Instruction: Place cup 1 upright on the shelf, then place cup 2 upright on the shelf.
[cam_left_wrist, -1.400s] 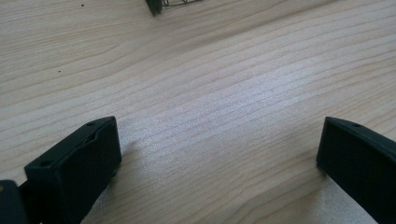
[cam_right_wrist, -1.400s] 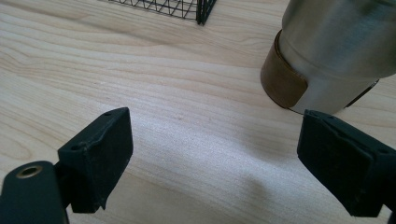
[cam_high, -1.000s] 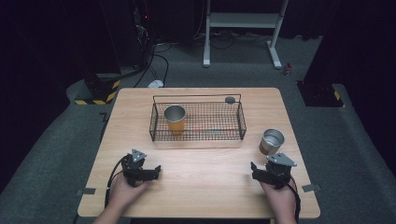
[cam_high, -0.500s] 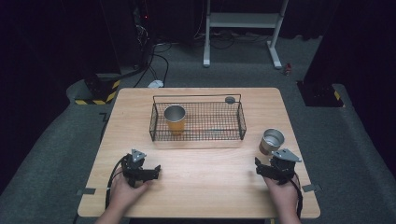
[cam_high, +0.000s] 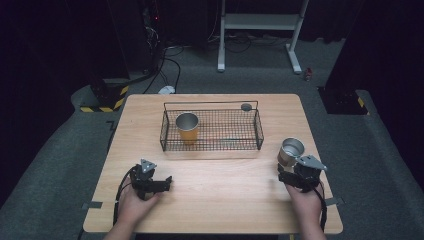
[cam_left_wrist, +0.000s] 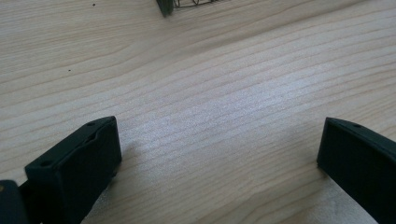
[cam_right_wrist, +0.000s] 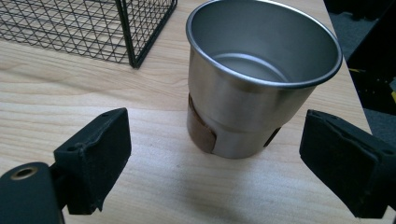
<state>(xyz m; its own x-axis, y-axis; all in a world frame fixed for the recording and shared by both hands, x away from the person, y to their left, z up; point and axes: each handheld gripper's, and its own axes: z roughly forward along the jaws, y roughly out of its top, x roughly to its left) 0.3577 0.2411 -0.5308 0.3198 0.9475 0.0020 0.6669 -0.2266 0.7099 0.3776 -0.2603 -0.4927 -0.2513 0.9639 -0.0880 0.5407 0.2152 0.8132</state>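
A steel cup (cam_high: 290, 150) (cam_right_wrist: 254, 79) stands upright and empty on the wooden table (cam_high: 225, 200), right of a black wire basket (cam_high: 210, 131) (cam_right_wrist: 93, 25). Inside the basket's left end stands an orange cup (cam_high: 187, 127) with a steel rim. My right gripper (cam_high: 290, 172) (cam_right_wrist: 224, 163) is open just short of the steel cup, its jaws spread wider than the cup, touching nothing. My left gripper (cam_high: 165, 184) (cam_left_wrist: 219, 154) rests open over bare wood at the front left, nothing between its jaws.
A small dark round disc (cam_high: 246, 106) lies on the table behind the basket's far right corner. The basket's near corner (cam_left_wrist: 164, 6) shows at the top of the left gripper view. Dark floor, cables and a white stand (cam_high: 260, 22) lie beyond the table.
My right gripper has moved forward and slightly right, closing in on the steel cup. The left gripper has stayed put.
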